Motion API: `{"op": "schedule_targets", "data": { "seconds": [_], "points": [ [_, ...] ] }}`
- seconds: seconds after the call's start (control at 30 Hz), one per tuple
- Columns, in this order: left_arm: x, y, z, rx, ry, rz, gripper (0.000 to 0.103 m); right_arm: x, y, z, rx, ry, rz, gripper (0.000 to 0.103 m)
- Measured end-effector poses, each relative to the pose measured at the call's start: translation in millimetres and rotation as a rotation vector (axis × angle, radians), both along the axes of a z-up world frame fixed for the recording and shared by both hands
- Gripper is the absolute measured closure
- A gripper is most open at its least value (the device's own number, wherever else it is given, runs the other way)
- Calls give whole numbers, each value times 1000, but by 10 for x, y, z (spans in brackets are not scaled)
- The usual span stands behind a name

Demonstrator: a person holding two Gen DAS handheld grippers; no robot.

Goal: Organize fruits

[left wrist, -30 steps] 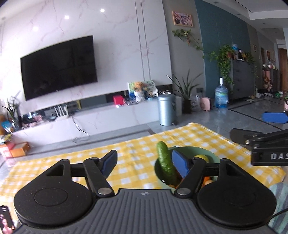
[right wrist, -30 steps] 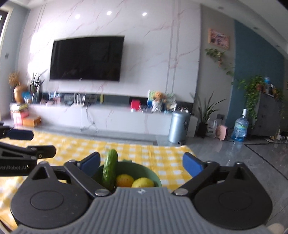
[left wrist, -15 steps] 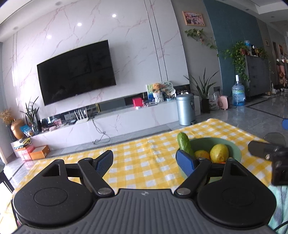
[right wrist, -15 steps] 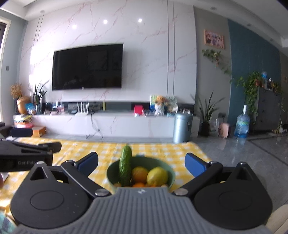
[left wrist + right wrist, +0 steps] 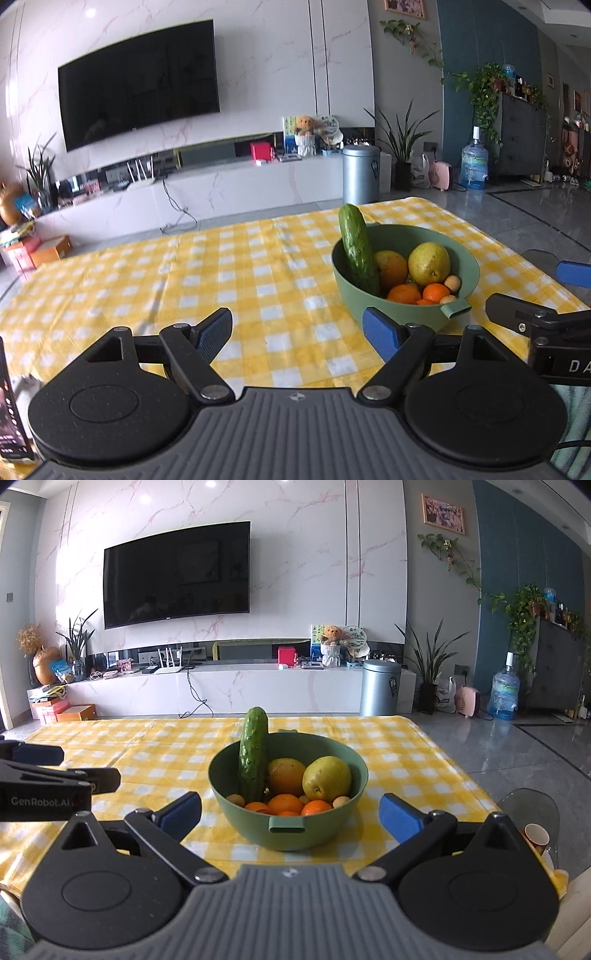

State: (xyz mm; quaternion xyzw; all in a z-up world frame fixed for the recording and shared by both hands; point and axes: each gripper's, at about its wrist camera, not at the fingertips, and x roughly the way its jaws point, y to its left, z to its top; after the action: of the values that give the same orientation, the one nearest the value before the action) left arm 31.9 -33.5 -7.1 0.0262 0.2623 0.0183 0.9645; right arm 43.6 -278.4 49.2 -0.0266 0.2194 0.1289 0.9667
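Green bowl (image 5: pixel 288 834): one, matte plastic with a small tab handle on its near side, standing on the yellow-and-white checked tablecloth (image 5: pixel 388 746) towards the table's right half.
Cucumber (image 5: pixel 253 755): one, propped upright against the bowl's left inner wall, its tip well above the rim.
Large fruits: two, an orange (image 5: pixel 285 775) in the middle and a yellow-green pear (image 5: pixel 326 778) touching it on the right.
Small oranges (image 5: pixel 285 804): three can be counted along the bowl's near side, pressed together; a fourth piece low between them is too hidden to tell.
Pale round fruits (image 5: pixel 340 802): three or four small ones tucked among the others; the exact count is unclear.
Bowl contents: everything above lies inside the bowl; no fruit shows on the cloth.
Left gripper (image 5: pixel 297 332): one, jaws spread wide, nothing between the blue pads; only bare cloth shows in the gap. The bowl sits just beyond and to the right of its right finger, apart from it.
Right gripper (image 5: pixel 290 812): one, jaws wide, pads touching nothing. The bowl lies centred ahead between the two fingers, apart from both.
Grippers together: two, side by side at the near table edge, each visible at the margin of the other's view.
Paper cup (image 5: pixel 535 835): one, red and white, on a glass surface to the right of the table.
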Motion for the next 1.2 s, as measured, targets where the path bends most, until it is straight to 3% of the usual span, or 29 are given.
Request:
{"op": "schedule_targets", "data": {
  "seconds": [0.43,1.2],
  "points": [
    [44,-19,-114,-1,60,7,9,81,12,-81,9,52,1,4],
    [32,1,-66,-8,58,12,9,105,48,-116,-12,60,11,4]
  ]
}}
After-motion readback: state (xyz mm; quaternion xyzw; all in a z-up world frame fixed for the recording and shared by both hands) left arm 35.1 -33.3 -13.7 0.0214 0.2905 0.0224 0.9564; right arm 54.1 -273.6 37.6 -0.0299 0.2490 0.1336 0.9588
